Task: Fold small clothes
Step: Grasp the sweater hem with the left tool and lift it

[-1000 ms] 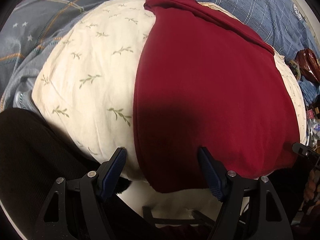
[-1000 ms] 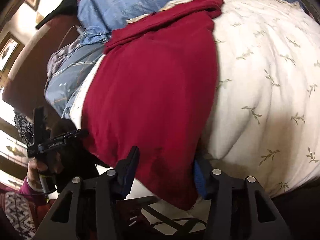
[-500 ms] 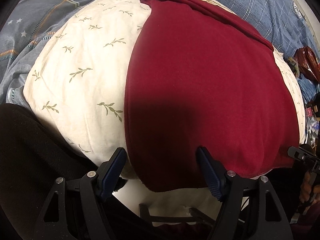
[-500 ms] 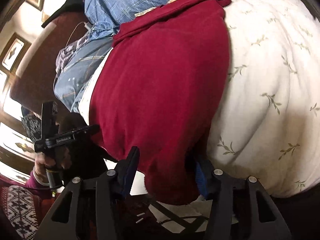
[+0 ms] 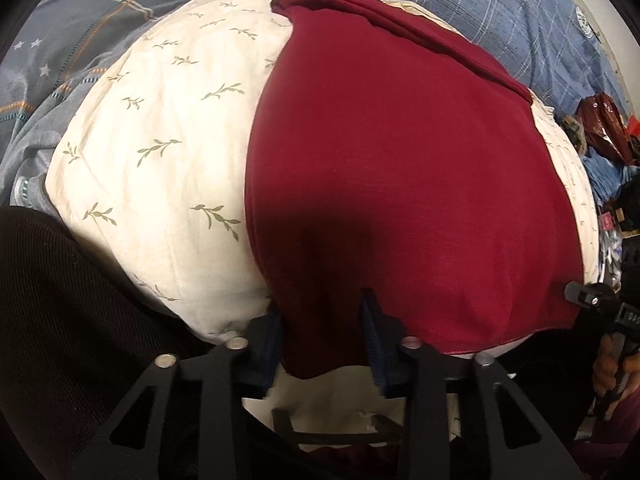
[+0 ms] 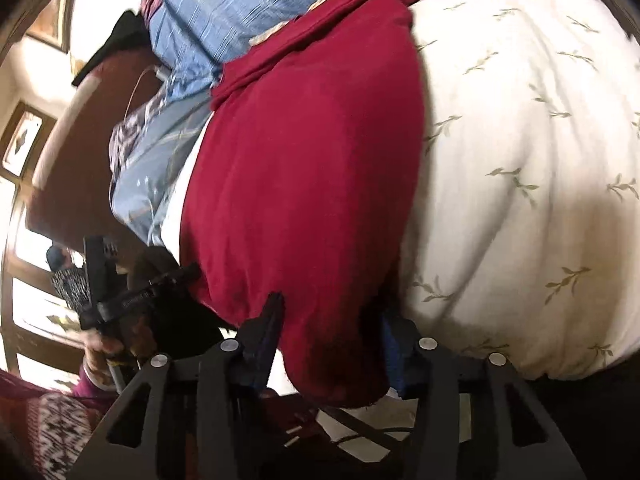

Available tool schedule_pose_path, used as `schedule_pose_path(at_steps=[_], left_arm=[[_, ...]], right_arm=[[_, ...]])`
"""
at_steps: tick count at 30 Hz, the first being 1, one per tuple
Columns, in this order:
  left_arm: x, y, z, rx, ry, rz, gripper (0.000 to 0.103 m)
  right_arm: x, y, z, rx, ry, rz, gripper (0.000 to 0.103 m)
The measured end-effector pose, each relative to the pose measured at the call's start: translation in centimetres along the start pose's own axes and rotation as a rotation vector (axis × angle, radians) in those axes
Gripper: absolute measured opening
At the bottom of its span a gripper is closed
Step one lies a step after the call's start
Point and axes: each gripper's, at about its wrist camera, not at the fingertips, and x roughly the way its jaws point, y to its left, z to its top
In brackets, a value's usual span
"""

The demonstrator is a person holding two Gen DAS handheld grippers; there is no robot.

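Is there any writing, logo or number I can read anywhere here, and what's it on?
None reads clearly.
Round badge on the blue checked bedding: too small.
White lettering on the left gripper, whose jaws have just been closing on the red garment: blurred.
Marks on the right gripper: cut off.

The red garment (image 5: 400,168) hides both pads (left gripper (image 5: 325,330)) and its own underside.
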Motion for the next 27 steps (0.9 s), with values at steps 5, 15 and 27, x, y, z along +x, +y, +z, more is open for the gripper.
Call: schedule_pose_path(at_steps=[5,15,27], left_arm=[[0.1,0.3,0.3,-0.021,0.012,-0.018,0.037],[0.6,0.5,0.6,-0.042,0.016,-0.015,0.046],[-5.4,0.4,2.8,0.001,-0.113,-0.143,0.011]], right_arm=[[0.0,-0.6,0.1,0.043,-0.002,0.047,0.057],[0.2,-0.8,-0.2,0.026,0.001,0.077,0.046],[-3.5,1.7,2.1,-0.045,-0.101,0.138,0.008]])
